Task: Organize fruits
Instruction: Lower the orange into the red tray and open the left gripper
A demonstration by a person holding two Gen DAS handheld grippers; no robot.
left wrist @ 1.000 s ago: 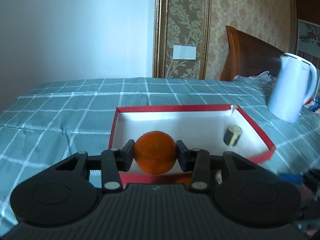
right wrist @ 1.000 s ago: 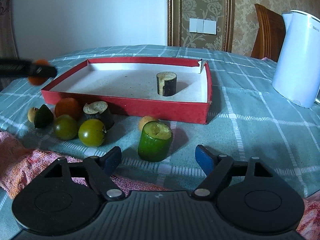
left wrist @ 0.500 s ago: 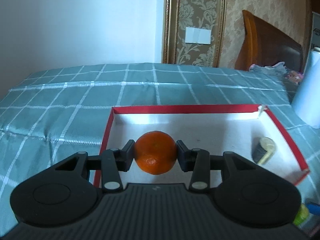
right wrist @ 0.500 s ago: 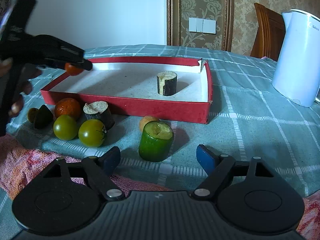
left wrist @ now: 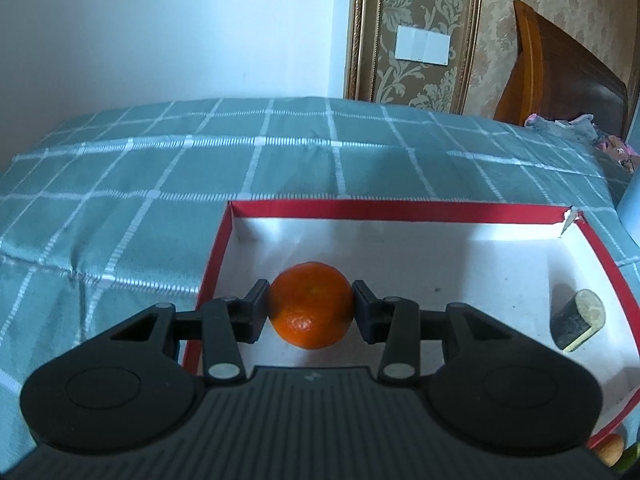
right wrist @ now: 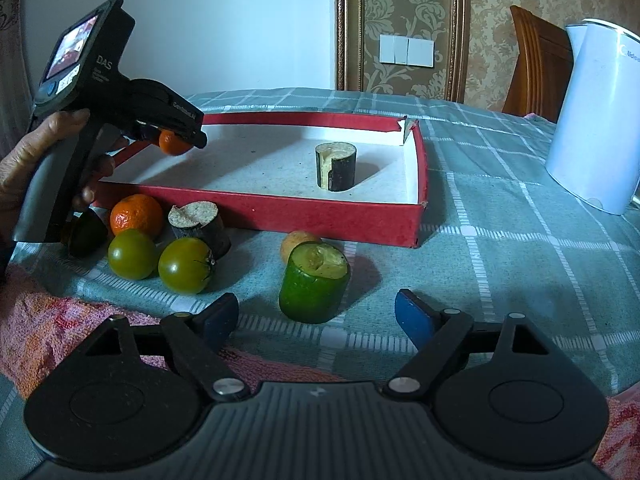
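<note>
My left gripper [left wrist: 311,308] is shut on an orange mandarin [left wrist: 311,305] and holds it above the left part of the red box [left wrist: 400,206] with a white floor. In the right wrist view the left gripper [right wrist: 176,140] and mandarin [right wrist: 173,143] hang over the box's left rim [right wrist: 256,210]. A dark cut piece [right wrist: 336,166] stands in the box; it also shows in the left wrist view [left wrist: 578,324]. My right gripper [right wrist: 316,316] is open and empty, just short of a green cut piece [right wrist: 314,282].
In front of the box lie another mandarin [right wrist: 136,214], two green tomatoes [right wrist: 132,254] [right wrist: 186,266], a dark cut piece [right wrist: 198,226], a small tan fruit [right wrist: 298,240] and a dark green fruit [right wrist: 88,232]. A white kettle [right wrist: 596,116] stands right. A pink towel [right wrist: 48,320] lies near.
My left gripper has carried the mandarin forward and up over the box's left side. The right gripper has stayed still and open.
</note>
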